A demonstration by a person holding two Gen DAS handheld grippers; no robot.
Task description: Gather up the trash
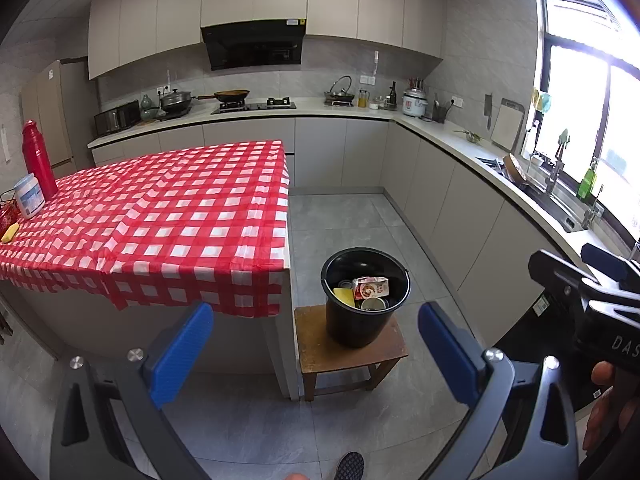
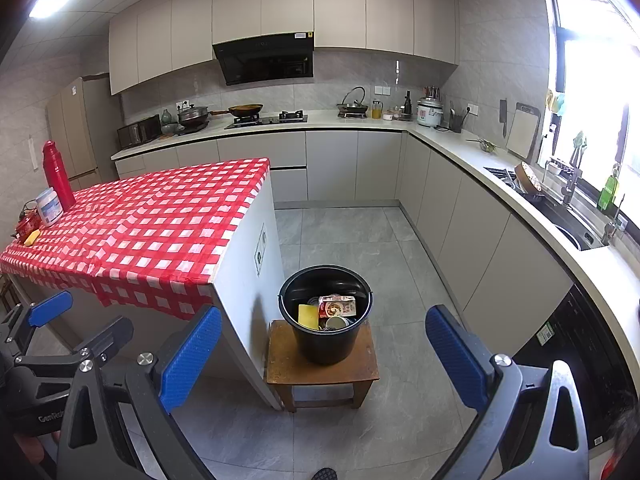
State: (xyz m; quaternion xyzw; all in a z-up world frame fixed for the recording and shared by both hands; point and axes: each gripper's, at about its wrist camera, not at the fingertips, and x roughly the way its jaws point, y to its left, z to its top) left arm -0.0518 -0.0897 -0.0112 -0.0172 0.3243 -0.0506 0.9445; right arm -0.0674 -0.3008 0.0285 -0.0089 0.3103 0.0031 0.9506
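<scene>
Both claws hang apart and empty above the grey floor, near the desk's near right corner. Left claw (image 1: 316,354) has its blue pads spread wide, with the stool and bucket showing between them; right claw (image 2: 323,356) is spread just as wide and frames the same bucket.

At the far left of the desk (image 1: 168,216), under a red and white checked cloth, stand a red flask (image 1: 38,158) and, just beside it, a white tub (image 1: 29,200). A yellow sponge (image 1: 9,233) lies nearer, at the left edge, next to a red thing that is too cut off to name. All the middle and right of the cloth is bare checks, with a flap hanging over the near edge.

Right of the desk, close to its white end wall, a low wooden stool (image 1: 344,354) stands on the floor. A black bucket (image 1: 362,320) sits upright on it. Inside lie the trash: a yellow sponge piece (image 2: 307,316) on the left, a red and white carton (image 2: 338,306) tilted across the top, and a round can or cup (image 2: 336,323) below it; darker bits under them cannot be made out.

In the left wrist view the other claw's black body shows at the right edge, with a hand (image 1: 604,404) below it. Farther right a counter runs along the wall to a sink (image 2: 576,224) under a bright window.
</scene>
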